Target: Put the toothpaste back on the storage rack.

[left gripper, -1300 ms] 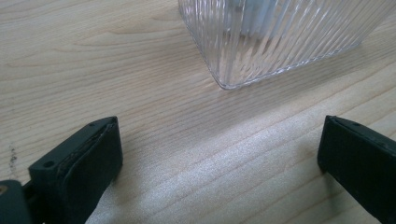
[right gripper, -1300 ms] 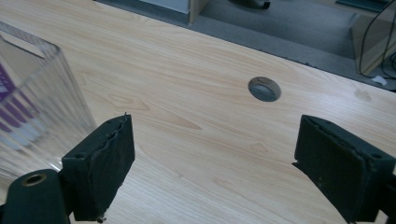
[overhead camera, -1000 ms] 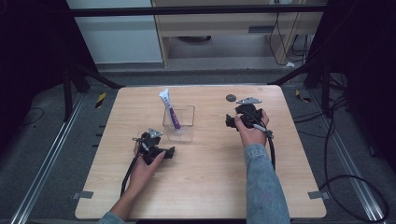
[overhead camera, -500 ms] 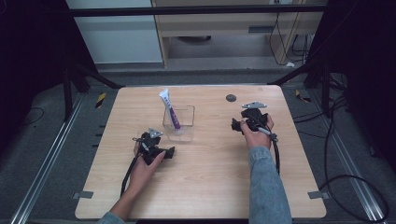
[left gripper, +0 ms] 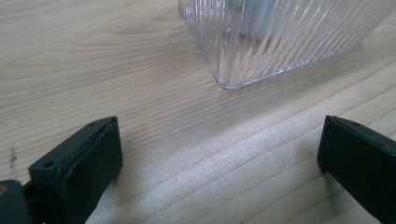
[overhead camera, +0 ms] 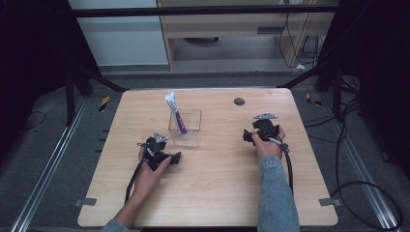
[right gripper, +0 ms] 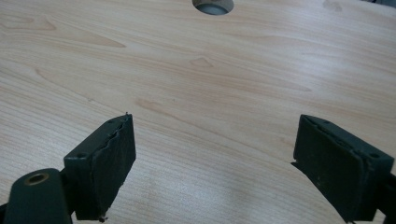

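Note:
A clear ribbed plastic cup stands near the middle of the wooden table, with a white and purple tube leaning up out of it. My left gripper rests on the table just in front and to the left of the cup, open and empty; its own view has the cup's ribbed corner just beyond the spread jaws. My right gripper lies on the table's right side, open with nothing between its pads, pointing toward the round hole.
A dark round grommet hole sits near the table's far edge. Cables trail from both grippers toward the front edge. Beyond the table stand dark frame legs, a cabinet and floor cables.
My right gripper has drawn back toward the person and to the right, away from the cup. The left gripper has stayed put.

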`<action>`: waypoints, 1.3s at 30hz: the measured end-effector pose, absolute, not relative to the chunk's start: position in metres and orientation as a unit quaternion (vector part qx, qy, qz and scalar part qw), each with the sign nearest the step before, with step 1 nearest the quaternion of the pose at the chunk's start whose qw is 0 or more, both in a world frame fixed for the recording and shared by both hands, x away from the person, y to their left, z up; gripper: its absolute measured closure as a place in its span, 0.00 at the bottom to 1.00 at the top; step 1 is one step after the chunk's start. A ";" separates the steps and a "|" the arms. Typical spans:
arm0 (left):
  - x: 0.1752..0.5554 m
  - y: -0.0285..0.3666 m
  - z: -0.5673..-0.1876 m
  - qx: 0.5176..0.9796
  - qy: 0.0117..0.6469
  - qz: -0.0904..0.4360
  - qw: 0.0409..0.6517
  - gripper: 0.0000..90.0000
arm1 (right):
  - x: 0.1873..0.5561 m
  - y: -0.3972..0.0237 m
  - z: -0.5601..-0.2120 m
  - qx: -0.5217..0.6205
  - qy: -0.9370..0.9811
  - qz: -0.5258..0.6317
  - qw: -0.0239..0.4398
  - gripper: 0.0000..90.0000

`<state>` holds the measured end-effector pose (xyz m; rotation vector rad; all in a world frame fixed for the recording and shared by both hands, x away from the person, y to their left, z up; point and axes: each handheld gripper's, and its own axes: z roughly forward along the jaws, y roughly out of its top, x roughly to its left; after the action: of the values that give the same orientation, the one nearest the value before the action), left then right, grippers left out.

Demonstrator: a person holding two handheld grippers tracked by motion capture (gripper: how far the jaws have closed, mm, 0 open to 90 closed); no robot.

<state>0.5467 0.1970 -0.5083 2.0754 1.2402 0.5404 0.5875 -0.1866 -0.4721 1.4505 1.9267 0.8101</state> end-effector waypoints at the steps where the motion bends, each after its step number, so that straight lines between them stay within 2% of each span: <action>1: 0.547 0.197 -0.508 0.792 0.473 0.206 0.326 0.00 | 0.587 -0.187 -0.472 0.545 0.724 0.304 0.294 0.14; 14: 0.547 0.197 -0.508 0.792 0.473 0.206 0.326 0.00 | 0.590 -0.185 -0.494 0.559 0.719 0.310 0.274 0.15; 39: 0.547 0.197 -0.508 0.792 0.473 0.206 0.326 0.00 | 0.600 -0.196 -0.504 0.583 0.698 0.312 0.275 0.16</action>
<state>0.5468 0.1969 -0.5083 2.0755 1.2401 0.5406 0.6003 -0.1955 -0.5042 1.5677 1.8766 0.8374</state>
